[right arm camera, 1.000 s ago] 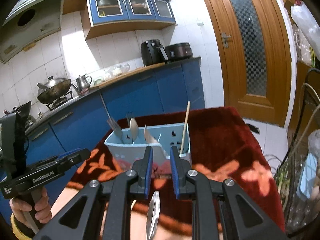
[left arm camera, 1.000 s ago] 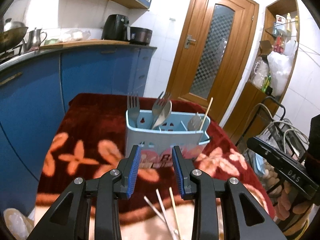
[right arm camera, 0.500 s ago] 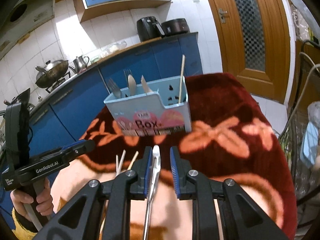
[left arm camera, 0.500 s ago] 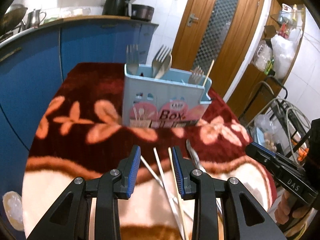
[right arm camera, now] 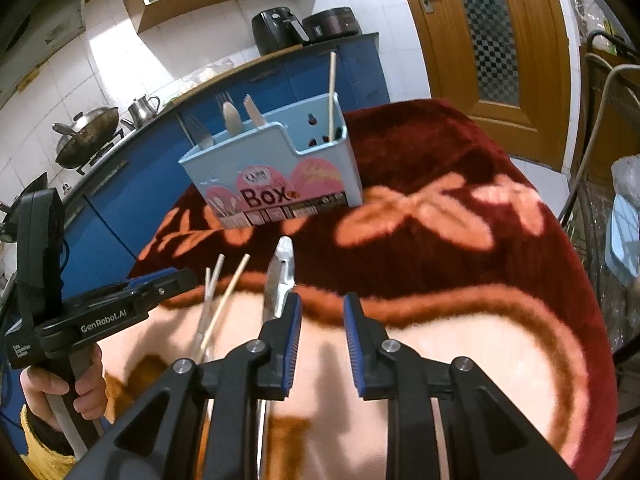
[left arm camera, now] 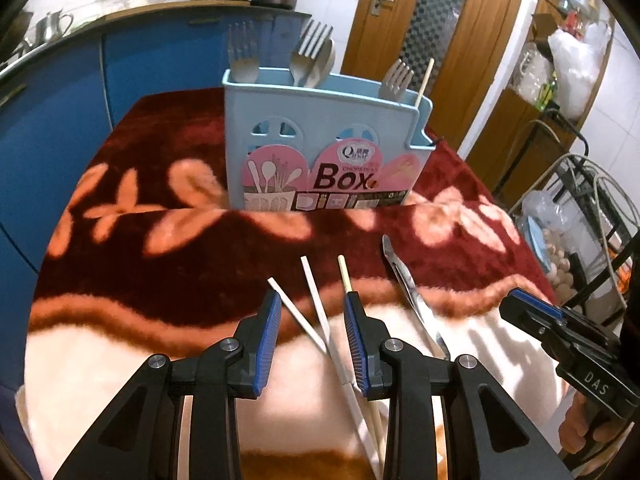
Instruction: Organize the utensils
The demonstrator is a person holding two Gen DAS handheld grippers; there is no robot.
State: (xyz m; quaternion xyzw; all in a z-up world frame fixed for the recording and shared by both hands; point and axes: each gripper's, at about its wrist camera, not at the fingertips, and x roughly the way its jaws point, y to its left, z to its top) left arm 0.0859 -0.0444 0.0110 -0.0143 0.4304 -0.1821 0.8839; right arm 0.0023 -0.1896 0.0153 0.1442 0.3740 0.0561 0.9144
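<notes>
Hovering over loose cutlery on the red floral tablecloth (left arm camera: 132, 264), both grippers gape empty.

Left gripper (left arm camera: 312, 316) is spread above two white chopsticks (left arm camera: 316, 308) and a wooden chopstick (left arm camera: 344, 276); right gripper (right arm camera: 320, 320) is parted just beside the metal knife (right arm camera: 280, 276). Pale-blue plastic utensil box (left arm camera: 320, 152) stands upright beyond, holding forks.

This is a home kitchen. Behind the light blue utensil box (right arm camera: 276, 168), blue cabinets (right arm camera: 132, 184) run under a wooden counter (right arm camera: 224, 76). To the left of the box, on the stove, there is a wok (right arm camera: 86, 130) and beside it a metal kettle (right arm camera: 143, 106). Above the box, on the counter, stand a black air fryer (right arm camera: 276, 30) and a dark rice cooker (right arm camera: 334, 26). The wall is white tile (right arm camera: 104, 68). To the right of the box is a wooden door (right arm camera: 492, 36). The box stands on a red flowered blanket (right arm camera: 440, 208).
</notes>
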